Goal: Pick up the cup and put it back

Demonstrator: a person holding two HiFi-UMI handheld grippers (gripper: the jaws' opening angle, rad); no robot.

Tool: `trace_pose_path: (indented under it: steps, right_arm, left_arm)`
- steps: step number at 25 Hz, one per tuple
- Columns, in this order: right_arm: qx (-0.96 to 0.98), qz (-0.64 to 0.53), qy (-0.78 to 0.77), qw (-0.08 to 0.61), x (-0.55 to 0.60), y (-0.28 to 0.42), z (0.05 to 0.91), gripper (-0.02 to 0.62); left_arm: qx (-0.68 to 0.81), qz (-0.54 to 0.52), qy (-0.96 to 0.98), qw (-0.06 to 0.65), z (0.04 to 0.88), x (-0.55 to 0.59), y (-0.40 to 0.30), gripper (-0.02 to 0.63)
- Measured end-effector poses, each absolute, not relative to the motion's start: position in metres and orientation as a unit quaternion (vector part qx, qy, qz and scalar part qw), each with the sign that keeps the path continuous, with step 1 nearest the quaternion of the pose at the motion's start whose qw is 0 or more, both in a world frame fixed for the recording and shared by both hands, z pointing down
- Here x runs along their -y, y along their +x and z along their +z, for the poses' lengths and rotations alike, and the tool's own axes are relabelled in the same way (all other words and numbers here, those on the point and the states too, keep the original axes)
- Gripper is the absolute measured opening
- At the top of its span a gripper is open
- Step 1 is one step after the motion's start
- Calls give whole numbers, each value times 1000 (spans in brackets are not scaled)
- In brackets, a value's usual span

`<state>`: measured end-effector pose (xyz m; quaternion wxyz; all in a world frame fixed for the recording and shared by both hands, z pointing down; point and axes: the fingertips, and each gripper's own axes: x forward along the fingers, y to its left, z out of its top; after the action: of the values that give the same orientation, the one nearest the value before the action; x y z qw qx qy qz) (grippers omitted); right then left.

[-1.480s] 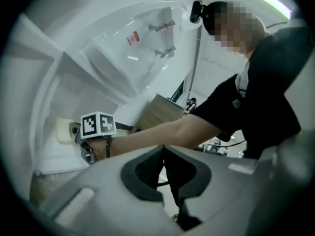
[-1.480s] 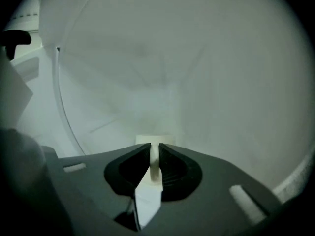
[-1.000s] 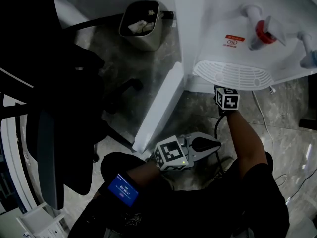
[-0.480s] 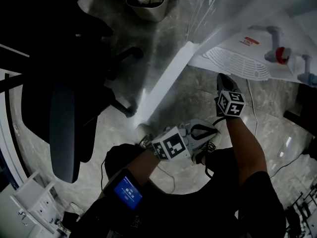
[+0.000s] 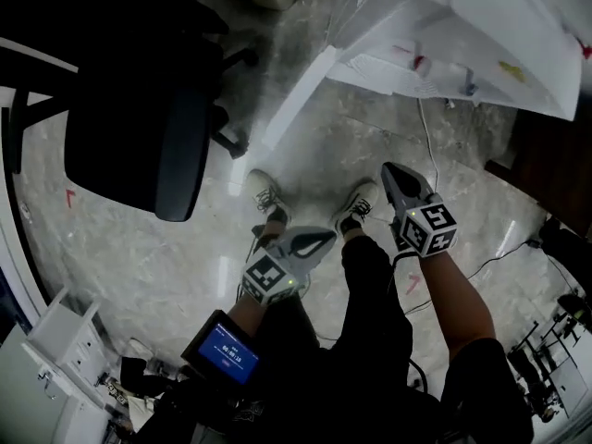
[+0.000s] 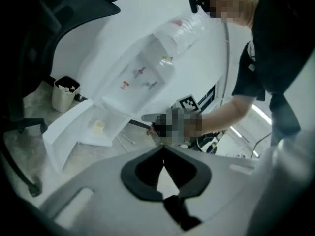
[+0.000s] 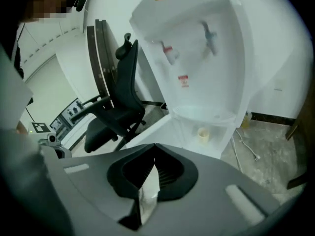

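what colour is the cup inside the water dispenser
Pale cream-yellow; the cup shows best in the right gripper view.

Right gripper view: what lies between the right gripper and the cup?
No separate object: in the right gripper view, only the water dispenser's white open door and compartment floor lie between the shut right gripper and the cup.
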<state>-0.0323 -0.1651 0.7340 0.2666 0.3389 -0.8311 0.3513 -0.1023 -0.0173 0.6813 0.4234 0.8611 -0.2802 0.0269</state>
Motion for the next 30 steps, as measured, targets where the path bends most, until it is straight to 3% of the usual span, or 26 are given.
trace_pose_path:
  steps: [3,7,14,20,30]
  right_arm:
    - [829,348,358,254,134,-29,637,8]
    - [829,321,428,164,146,-54,538,8]
    - [815,290,496,74,90,-45,404,8]
    - [845,255,468,28,24,-20,348,8]
    - [866,264,422,45,-119,52,331,8]
  left_arm:
    - [246,25,854,458,583,-17,-103,3]
    - [204,29,892,402,508,7,-134,3]
    - [217,30,923,317,407,11,-137,3]
    - [257,21,925,280,349,-13,-106,3]
    - [297,-37,911,284,305,-135,-23,3]
